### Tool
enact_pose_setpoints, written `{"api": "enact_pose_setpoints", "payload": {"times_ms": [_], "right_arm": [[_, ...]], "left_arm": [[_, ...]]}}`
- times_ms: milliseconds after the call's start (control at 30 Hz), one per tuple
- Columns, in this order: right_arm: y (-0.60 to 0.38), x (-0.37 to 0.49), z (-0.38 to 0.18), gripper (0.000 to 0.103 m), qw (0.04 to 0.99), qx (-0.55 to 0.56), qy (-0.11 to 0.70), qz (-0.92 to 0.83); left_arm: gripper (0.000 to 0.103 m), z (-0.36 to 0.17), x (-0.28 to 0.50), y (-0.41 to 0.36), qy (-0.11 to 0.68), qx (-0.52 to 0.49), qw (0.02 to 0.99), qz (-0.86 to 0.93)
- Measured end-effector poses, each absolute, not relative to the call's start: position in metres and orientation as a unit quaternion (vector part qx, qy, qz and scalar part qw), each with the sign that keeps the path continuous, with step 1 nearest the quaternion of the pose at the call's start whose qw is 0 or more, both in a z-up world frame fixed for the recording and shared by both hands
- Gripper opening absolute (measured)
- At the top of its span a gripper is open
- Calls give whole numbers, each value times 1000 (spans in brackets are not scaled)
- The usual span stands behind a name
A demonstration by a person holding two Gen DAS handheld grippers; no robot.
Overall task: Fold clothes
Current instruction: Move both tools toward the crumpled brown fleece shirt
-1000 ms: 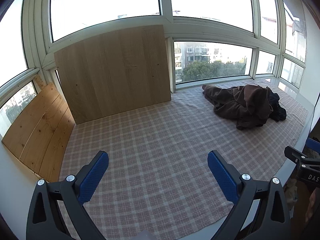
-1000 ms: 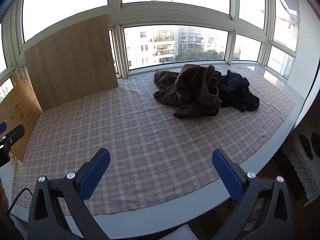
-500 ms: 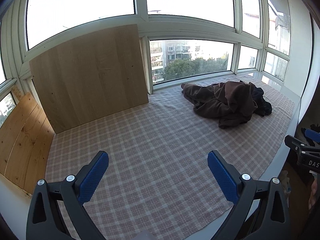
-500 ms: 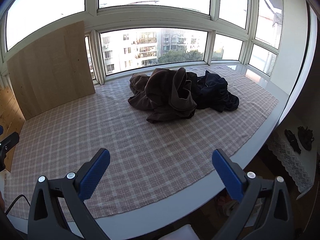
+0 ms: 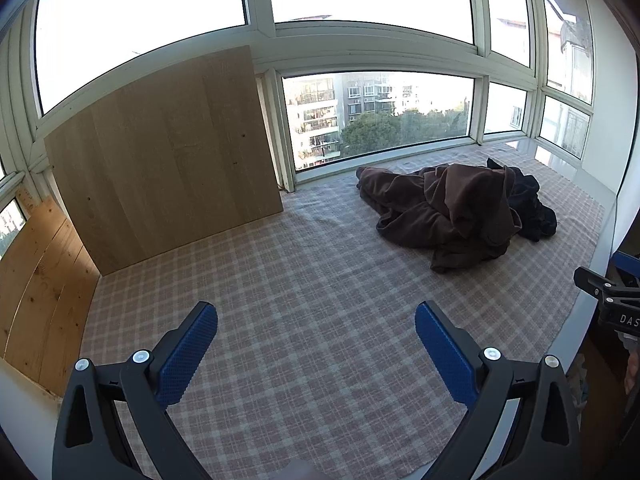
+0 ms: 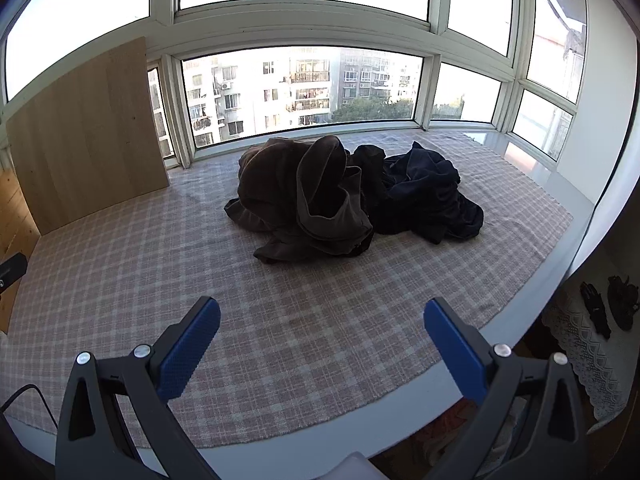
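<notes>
With both the left gripper (image 5: 316, 332) and right gripper (image 6: 322, 328) spread apart and empty, the far brown garment (image 6: 304, 196) looks soft and floppy, best pinched at a near hem edge.

We see a curved bay of white-framed windows (image 6: 304, 80) wrapping the far side, bright daylight pouring in, with apartment blocks (image 6: 280, 88) and green treetops (image 5: 372, 128) outside. Below them runs a wide window ledge (image 6: 532, 280) covered by a pink-and-grey plaid cloth (image 5: 304, 280). At the ledge's far left corner a pale wooden board (image 5: 164, 152) leans upright against the glass, and wooden planks (image 5: 40, 276) line its left edge. A white lace cloth (image 6: 584, 348) lies on the floor at right.
</notes>
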State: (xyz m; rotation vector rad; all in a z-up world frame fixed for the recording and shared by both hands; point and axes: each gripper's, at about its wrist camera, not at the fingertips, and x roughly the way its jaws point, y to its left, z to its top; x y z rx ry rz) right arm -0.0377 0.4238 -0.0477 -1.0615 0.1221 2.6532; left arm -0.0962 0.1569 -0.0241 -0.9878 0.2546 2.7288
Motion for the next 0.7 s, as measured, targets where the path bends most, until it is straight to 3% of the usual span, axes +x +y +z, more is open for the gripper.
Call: {"api": "enact_pose_setpoints", "payload": {"times_ms": [433,700], "right_arm": [[529,-78,-55,103,133,-367,47,920],[548,-95,-66,103,97,-372,36,922]], "left_arm": [[100,-21,-132,289,96,-326,133,931],[100,-29,-147,319,104,-332,129,929]]}}
